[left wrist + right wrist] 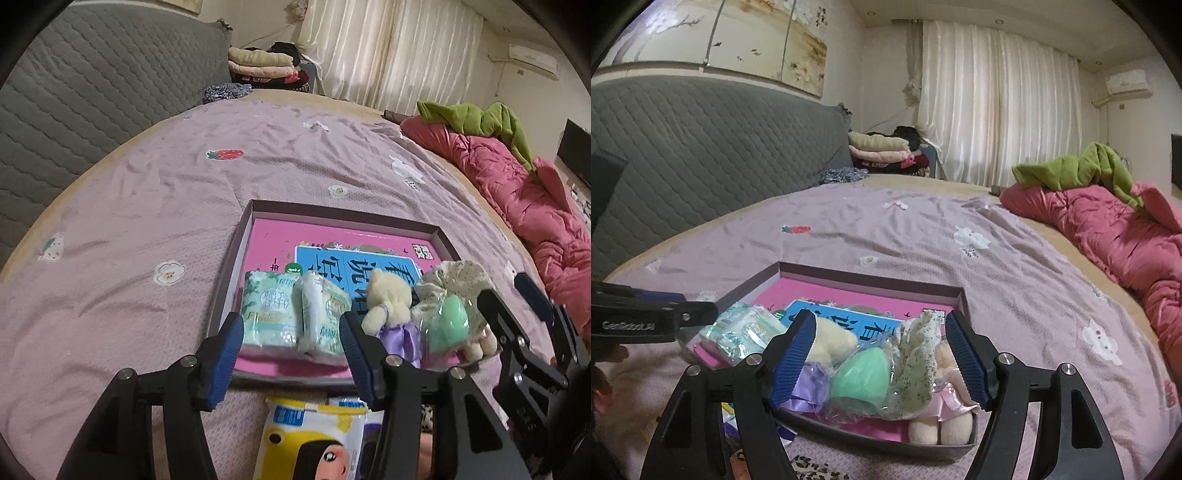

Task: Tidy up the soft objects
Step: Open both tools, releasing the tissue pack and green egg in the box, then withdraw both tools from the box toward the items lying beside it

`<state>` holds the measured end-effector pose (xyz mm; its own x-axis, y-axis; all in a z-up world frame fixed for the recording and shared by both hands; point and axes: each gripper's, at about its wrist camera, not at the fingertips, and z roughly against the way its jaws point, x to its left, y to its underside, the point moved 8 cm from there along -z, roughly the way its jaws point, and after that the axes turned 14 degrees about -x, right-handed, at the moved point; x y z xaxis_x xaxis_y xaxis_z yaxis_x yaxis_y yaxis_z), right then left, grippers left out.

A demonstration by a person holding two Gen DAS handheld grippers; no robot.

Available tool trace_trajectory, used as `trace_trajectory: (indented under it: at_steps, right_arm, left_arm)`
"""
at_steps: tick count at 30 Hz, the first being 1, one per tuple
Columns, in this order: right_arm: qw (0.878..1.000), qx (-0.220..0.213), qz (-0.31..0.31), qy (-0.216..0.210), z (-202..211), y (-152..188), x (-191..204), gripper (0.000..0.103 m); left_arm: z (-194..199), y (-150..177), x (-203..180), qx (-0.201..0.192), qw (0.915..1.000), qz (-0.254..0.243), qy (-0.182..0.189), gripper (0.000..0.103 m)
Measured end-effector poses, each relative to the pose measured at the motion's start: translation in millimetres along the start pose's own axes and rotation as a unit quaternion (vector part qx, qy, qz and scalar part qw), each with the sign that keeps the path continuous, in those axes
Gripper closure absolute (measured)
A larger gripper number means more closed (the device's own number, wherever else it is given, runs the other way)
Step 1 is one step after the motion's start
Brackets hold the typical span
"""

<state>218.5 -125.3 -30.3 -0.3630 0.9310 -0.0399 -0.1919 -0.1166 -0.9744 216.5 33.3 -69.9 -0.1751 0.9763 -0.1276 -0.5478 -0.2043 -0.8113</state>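
Note:
A shallow box with a pink printed floor lies on the lilac bedspread. Inside it, two green-and-white tissue packs stand side by side, and my left gripper is open around them, pads apart from their wrapping. To their right are a cream bear in a purple dress, a green sponge in a clear bag and a floral scrunchie. My right gripper is open over the sponge and scrunchie. A pale doll in a pink dress lies at the box's near right corner.
A yellow cartoon wipes pack and another packet lie on the bed in front of the box. A pink quilt with a green garment fills the right side. The grey padded headboard and folded clothes are at the back.

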Motion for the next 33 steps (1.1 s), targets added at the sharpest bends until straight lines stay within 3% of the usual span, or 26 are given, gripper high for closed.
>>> trace_trajectory:
  at_steps: [12,16,33]
  right_arm:
    - [0.999,-0.027,0.02,-0.007,22,-8,3,0.028]
    - [0.999,-0.035,0.011,-0.028,35,-10,6,0.028]
    - [1.0,-0.008,-0.001,-0.009,72,-4,2,0.028]
  left_arm:
    - [18,6,1,-0.001,1.0,-0.007,-0.001,0.049]
    - [25,8,-3,-0.001,1.0,-0.007,0.005,0.048]
    - [53,20,-23,-0.004,0.9994,-0.018,0.028,0.047]
